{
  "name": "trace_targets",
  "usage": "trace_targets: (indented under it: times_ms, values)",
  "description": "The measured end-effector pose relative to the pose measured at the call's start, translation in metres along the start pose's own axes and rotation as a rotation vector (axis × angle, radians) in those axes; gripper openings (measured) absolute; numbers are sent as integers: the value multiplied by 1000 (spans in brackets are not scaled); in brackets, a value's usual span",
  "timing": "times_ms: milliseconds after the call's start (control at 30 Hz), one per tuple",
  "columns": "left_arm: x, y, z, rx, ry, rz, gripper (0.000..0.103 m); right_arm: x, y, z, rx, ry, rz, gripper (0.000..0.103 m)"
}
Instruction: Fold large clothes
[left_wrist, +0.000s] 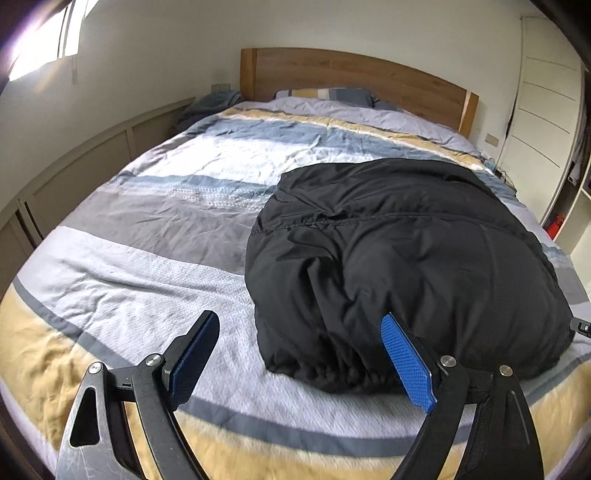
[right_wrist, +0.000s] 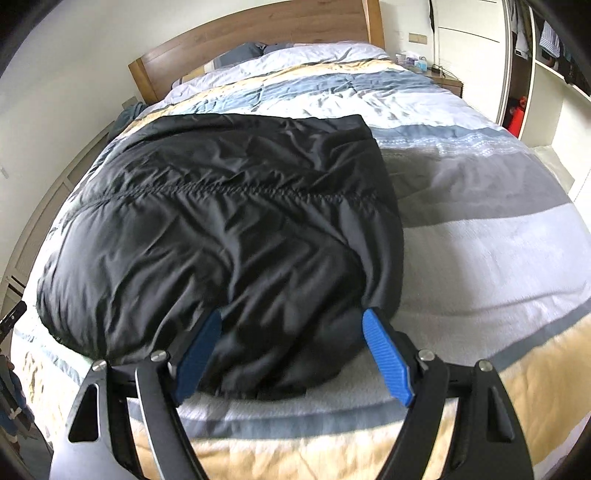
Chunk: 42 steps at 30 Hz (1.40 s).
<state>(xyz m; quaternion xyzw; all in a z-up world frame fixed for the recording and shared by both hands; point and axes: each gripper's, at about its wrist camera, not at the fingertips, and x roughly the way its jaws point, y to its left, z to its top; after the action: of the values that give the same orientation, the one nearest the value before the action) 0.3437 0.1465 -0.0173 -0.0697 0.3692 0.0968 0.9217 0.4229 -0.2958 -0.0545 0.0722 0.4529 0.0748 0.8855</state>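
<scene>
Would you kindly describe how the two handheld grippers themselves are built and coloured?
Both look alike. The left gripper and right gripper each have two flat blue pads with a fine knurled texture, carried on black curved arms joined by round silver pivot bolts, with a scratched grey metal plate at the base. No cables, markings or sleeves show.

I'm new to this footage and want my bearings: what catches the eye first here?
A puffy black jacket lies folded into a bundle on the striped bedspread, near the foot of the bed. Both grippers stand open at its near edge: the left gripper at its left corner, the right gripper with black fabric showing between its blue pads. Behind it is a wooden headboard.
</scene>
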Motion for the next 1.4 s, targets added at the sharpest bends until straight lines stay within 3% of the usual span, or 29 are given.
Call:
trace_targets:
  times_ms: [233,567,800,1133,1400]
  values:
    - [-31,-7,-16,49,-12,13,89,-31,-3,-23,35,-11,29,78]
    - [-66,-3,-33,55,-37,4,102,-68,-14,-49,102,-30,59,79]
    - [-87,1,-45,60,-49,1,103,-92,-22,-68,127,-52,58,79]
    - [-90,15,-53,27,-32,1,103,-103,-40,-84,174,-54,55,79]
    - [-64,28,-43,-9,-6,-15,102,-84,-52,-73,199,-48,47,79]
